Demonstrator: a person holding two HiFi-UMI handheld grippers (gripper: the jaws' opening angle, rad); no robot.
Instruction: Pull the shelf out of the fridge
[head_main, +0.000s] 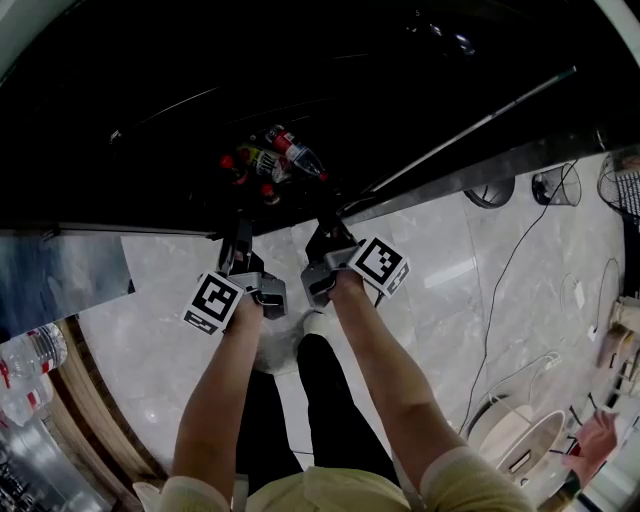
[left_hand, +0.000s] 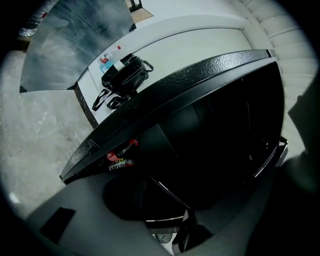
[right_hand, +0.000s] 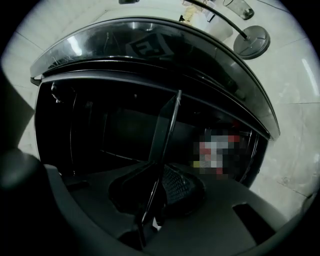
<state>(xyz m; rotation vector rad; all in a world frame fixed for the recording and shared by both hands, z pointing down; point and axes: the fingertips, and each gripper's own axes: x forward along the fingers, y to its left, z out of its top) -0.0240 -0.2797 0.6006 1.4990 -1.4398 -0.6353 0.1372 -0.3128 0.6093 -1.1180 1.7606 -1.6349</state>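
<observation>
Head view: bottles (head_main: 295, 152) in fridge (head_main: 420, 90), labels unreadable.

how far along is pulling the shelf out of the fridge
Done: the fridge stands open and the right gripper is clamped on the front edge of the glass shelf. In hand: the left gripper sits by that edge, jaws apart, gripping nothing. Left: the shelf reaches deep into the fridge, so the pull itself remains.

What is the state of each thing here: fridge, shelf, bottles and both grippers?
fridge: open, inside visible.
shelf: front edge gripped, the rest inside the fridge.
bottles: capped, inside the fridge.
left gripper: open.
right gripper: shut on the shelf.
</observation>
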